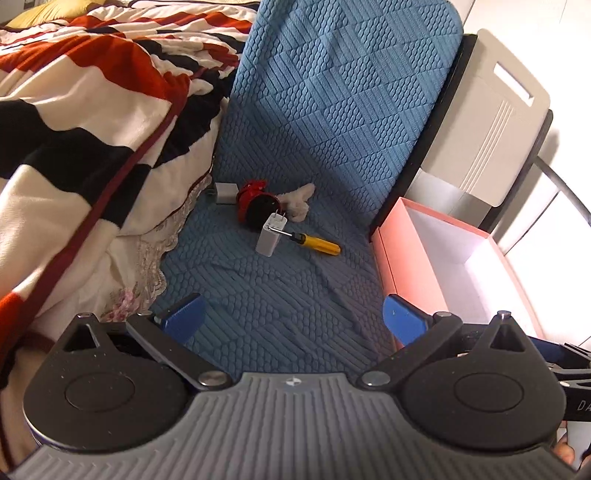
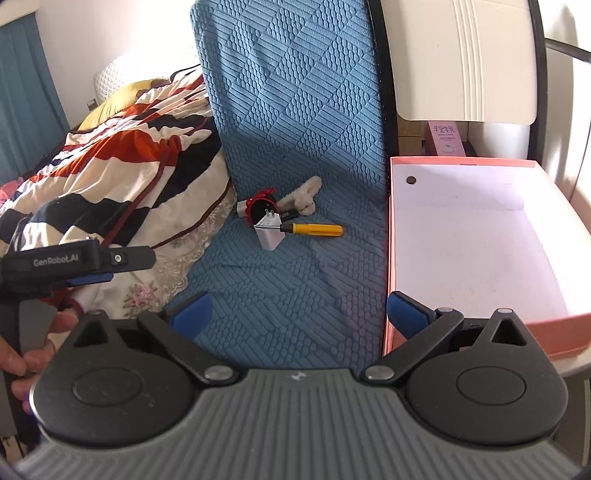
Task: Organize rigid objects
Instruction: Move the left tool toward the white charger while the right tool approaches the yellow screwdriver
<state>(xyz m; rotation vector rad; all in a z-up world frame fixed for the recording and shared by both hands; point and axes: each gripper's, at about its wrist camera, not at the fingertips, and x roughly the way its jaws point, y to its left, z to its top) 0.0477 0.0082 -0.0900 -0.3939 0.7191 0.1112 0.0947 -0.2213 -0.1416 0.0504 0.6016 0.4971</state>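
A: Blue textured cushion [image 2: 295,280] is carrying the yellow screwdriver [image 2: 314,229], lying crosswise beside the white charger [image 2: 271,236].

B: We are holding both the left gripper [image 1: 291,319] and right gripper [image 2: 299,308] apart and empty, well short; the pink box [image 2: 480,236] is sitting open rightward, nearer our right.

Both fisheye views are brightly daylit from the right, where the wall [image 1: 561,22] and the box [image 2: 480,236] floor wash out to near white, while the quilt [image 1: 74,122] side stays dimmer. Soft shadows fall leftward from the small items on the blue cover [image 2: 295,288]. Straight edges bow strongly toward the frame borders, corners darken, and the near gripper housings look slightly soft.
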